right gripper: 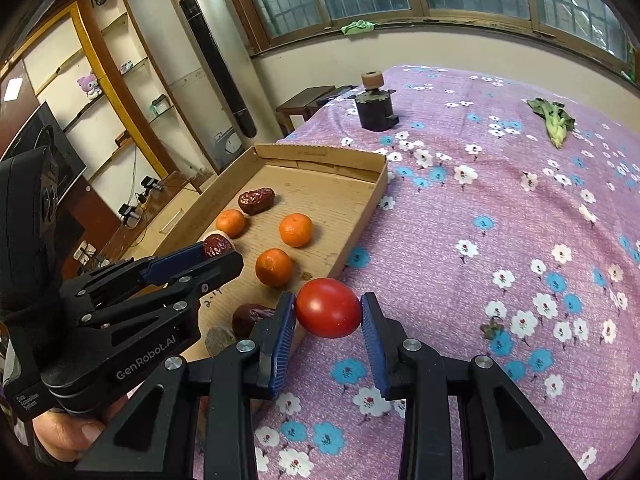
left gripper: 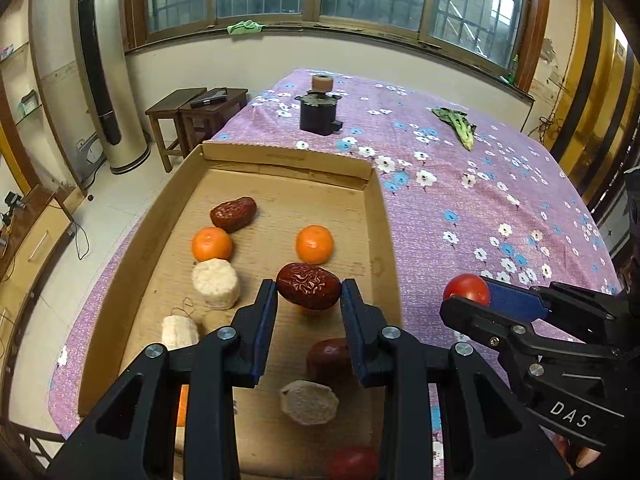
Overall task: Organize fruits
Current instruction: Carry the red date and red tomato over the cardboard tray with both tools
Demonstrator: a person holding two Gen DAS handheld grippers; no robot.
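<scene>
Left wrist view first, going L to R: cardboard tray [left gripper: 384, 216] sits on the bed [left gripper: 500, 184] w/ most fruit already in it. Along its L side we see a red date [left gripper: 233, 213], an orange [left gripper: 212, 244] & two pale round cakes [left gripper: 216, 283], w/ another orange [left gripper: 315, 244] more central; nearer us lie a dark date [left gripper: 328, 356], a pale chunk [left gripper: 309, 402] & sth red at the bottom edge, too cut off to name. Our left gripper [left gripper: 308, 291] hangs over the tray, jaws partly closed & clamped on a wrinkled date [left gripper: 308, 286], which is clear of the tray floor. Further R, our right gripper [right gripper: 329, 309] is out over the bedspread just beside the tray's R wall, jaws closed tight on a tomato [right gripper: 329, 308]. Right wrist view shows a third orange [right gripper: 274, 267] in the tray too. Est. progress: well along, as both pieces in hand still need placing, prob. next to their like. Far side of the bed: a dark block w/ a wooden roller [left gripper: 320, 114] & a leafy green [left gripper: 458, 126], the latter maybe not part of the job.
</scene>
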